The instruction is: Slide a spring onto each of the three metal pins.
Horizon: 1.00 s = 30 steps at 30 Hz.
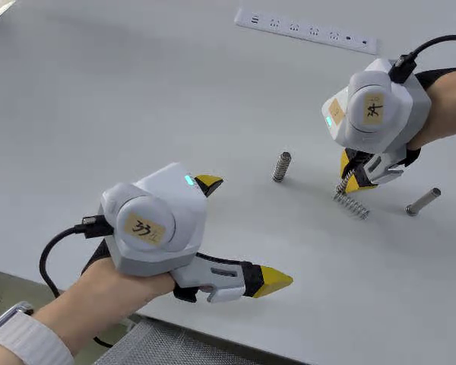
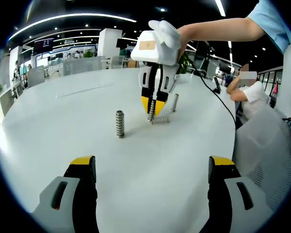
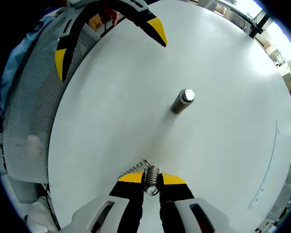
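Left tongs (image 1: 249,230) agape at table (image 1: 327,342) edge; right tongs (image 3: 153,178) around spring (image 3: 153,172)

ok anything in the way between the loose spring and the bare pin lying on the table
Nothing visible: only bare table lies between the loose spring and the lying pin.

On the table (image 1: 137,91) a spring-covered pin (image 1: 282,166) stands near the middle, a loose spring (image 1: 351,205) lies right of it, a bare pin (image 1: 423,201) farther right, and a power strip (image 1: 306,30) at the far side.
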### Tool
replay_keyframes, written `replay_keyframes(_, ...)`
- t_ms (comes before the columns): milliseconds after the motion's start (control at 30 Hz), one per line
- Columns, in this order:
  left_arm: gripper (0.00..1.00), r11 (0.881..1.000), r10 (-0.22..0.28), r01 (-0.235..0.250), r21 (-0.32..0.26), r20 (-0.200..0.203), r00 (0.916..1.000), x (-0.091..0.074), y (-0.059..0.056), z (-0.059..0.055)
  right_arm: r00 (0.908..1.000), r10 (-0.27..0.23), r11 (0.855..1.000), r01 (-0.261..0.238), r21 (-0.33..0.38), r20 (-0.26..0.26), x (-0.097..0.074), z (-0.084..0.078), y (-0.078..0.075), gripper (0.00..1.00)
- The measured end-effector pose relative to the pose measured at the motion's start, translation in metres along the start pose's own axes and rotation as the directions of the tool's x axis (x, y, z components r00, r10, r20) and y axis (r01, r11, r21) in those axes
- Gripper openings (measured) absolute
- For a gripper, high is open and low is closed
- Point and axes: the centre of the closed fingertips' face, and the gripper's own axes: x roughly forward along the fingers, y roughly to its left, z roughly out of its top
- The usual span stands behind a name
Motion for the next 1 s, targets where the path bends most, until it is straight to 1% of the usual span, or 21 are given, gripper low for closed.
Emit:
replay_keyframes(67,0.95,1.0,0.0,0.0,-0.002,0.001,1.0,0.0,0.0,0.0,1.0,-0.002,1.0,0.002,0.001,0.004,0.0,0.001,0.0,0.1)
replay_keyframes(200,0.95,1.0,0.001,-0.001,-0.002,0.0,1.0,-0.001,0.0,0.0,0.9998,0.004,1.0,-0.004,0.01,0.02,0.0,0.001,-0.002,0.24)
replay_keyframes(267,0.95,1.0,0.002,-0.002,-0.002,-0.001,1.0,-0.001,0.001,-0.001,0.9998,0.002,1.0,-0.002,0.011,0.022,0.0,0.0,-0.004,0.28)
replay_keyframes(367,0.95,1.0,0.003,-0.003,-0.002,0.002,1.0,-0.001,0.001,0.0,0.9995,-0.001,1.0,0.001,0.022,0.033,-0.002,0.0,-0.004,0.33)
replay_keyframes(467,0.95,1.0,0.004,-0.004,0.0,0.002,1.0,-0.001,0.001,0.001,0.9984,-0.007,0.999,0.005,0.037,0.056,-0.005,0.002,-0.006,0.46)
replay_keyframes(533,0.95,1.0,0.004,-0.004,0.0,0.004,1.0,-0.001,0.001,0.002,0.9967,-0.009,0.999,0.005,0.049,0.08,-0.008,0.005,-0.004,0.54)
replay_keyframes(567,0.95,1.0,0.004,-0.004,0.003,0.006,1.0,-0.001,0.001,0.003,0.9953,-0.011,0.998,0.005,0.064,0.096,-0.01,0.007,-0.002,0.59)
replay_keyframes(633,0.95,1.0,0.004,-0.004,0.007,0.005,1.0,-0.001,0.001,0.003,0.9934,-0.012,0.996,0.002,0.085,0.114,-0.012,0.01,-0.001,0.68)
replay_keyframes(667,0.95,1.0,0.004,-0.004,0.008,0.007,1.0,-0.001,0.002,0.004,0.9913,-0.015,0.996,0.003,0.094,0.131,-0.013,0.012,0.0,0.72)
replay_keyframes(700,0.95,1.0,0.004,-0.004,0.008,0.008,1.0,-0.001,0.002,0.005,0.9894,-0.02,0.995,0.005,0.099,0.144,-0.013,0.012,-0.001,0.78)
replay_keyframes(733,0.96,1.0,0.004,-0.004,0.01,0.009,1.0,-0.001,0.002,0.005,0.9874,-0.032,0.995,0.017,0.097,0.155,-0.014,0.012,-0.003,0.83)
replay_keyframes(833,0.95,1.0,0.0,0.0,0.016,0.009,1.0,-0.002,0.001,0.007,0.9827,-0.058,0.995,0.043,0.088,0.176,-0.018,0.013,-0.002,0.95)
replay_keyframes(867,0.95,1.0,0.0,0.0,0.018,0.009,1.0,-0.002,0.001,0.007,0.9812,-0.065,0.995,0.049,0.092,0.181,-0.019,0.014,-0.001,0.98)
replay_keyframes(900,0.95,1.0,0.0,0.0,0.02,0.008,1.0,-0.002,0.001,0.007,0.9788,-0.071,0.994,0.053,0.098,0.192,-0.021,0.014,-0.001,0.99)
replay_keyframes(933,0.95,1.0,0.001,-0.001,0.021,0.008,1.0,-0.003,0.002,0.007,0.977,-0.075,0.993,0.055,0.108,0.2,-0.023,0.015,-0.001,0.99)
replay_keyframes(1000,0.95,1.0,0.0,0.0,0.024,0.009,1.0,-0.003,0.001,0.008,0.973,-0.084,0.99,0.056,0.132,0.215,-0.025,0.01,-0.002,0.99)
